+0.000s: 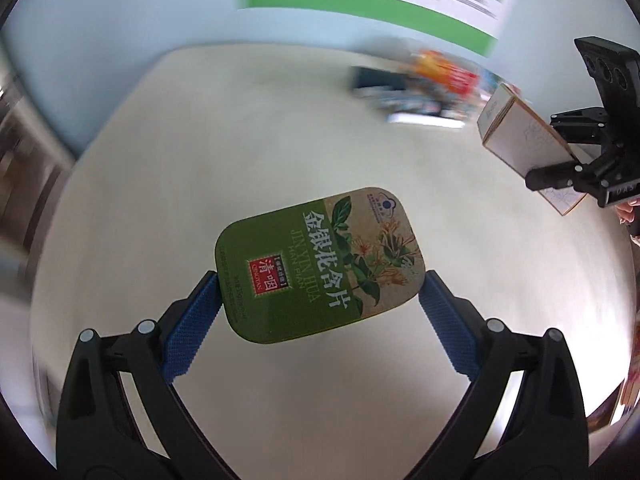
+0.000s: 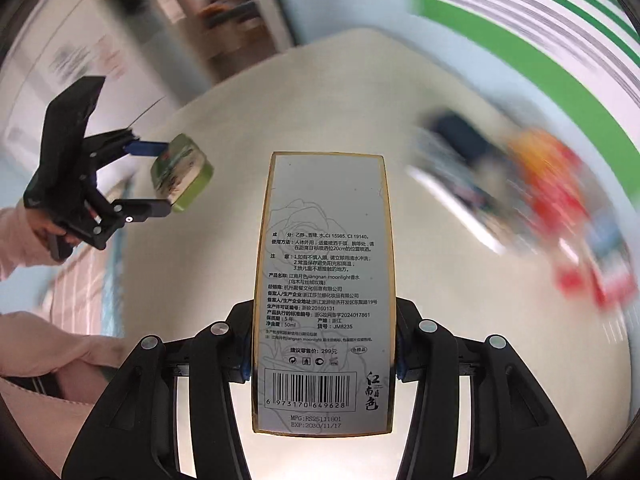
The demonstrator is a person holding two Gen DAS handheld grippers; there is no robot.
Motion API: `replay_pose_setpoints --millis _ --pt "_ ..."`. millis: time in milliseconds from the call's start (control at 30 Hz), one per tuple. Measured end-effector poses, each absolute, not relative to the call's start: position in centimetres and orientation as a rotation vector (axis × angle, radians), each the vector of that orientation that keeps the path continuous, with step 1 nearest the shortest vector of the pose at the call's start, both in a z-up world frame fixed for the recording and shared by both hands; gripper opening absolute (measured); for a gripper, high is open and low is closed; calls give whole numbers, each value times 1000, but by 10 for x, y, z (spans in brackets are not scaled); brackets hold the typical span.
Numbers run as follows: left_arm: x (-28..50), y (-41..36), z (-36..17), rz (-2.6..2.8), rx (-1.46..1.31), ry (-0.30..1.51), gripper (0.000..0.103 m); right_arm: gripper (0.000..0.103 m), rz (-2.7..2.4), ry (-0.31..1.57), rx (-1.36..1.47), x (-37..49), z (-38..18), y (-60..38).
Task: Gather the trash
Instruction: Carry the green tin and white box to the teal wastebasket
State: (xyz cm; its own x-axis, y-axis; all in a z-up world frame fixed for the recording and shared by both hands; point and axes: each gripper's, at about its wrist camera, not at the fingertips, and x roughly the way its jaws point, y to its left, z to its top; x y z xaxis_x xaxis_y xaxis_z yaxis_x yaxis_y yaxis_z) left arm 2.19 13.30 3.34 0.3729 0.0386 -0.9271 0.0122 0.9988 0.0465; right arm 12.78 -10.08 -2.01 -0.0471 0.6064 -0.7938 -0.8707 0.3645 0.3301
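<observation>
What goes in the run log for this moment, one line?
left gripper: shut on green lozenge tin, held above table | right gripper: shut on perfume box, held above table | blurred pile of packaging on table

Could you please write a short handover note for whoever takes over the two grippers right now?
Left gripper: shut on the flat green metal lozenge tin, held in the air above the pale tabletop.
Right gripper: shut on the tall grey cardboard perfume box, also lifted.
Done: both items picked up.
Left: drop both in a trash container, none in view; a blurred pile of colourful packaging remains on the table's far side.
</observation>
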Motion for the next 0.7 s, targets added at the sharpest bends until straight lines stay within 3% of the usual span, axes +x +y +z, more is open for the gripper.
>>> replay_pose_setpoints --millis 233,400,533,700 --pt "-129 262 56 363 -98 1191 95 49 1592 1006 -552 21 -5 89" --pt "-252 335 41 571 -256 1222 95 49 1781 1028 -631 -90 -15 215" --pt "-339 398 -4 662 -370 1299 95 49 1804 1091 -693 -184 -47 300" --pt "-396 463 -91 675 -469 1401 95 49 1716 1253 -889 -267 -149 396"
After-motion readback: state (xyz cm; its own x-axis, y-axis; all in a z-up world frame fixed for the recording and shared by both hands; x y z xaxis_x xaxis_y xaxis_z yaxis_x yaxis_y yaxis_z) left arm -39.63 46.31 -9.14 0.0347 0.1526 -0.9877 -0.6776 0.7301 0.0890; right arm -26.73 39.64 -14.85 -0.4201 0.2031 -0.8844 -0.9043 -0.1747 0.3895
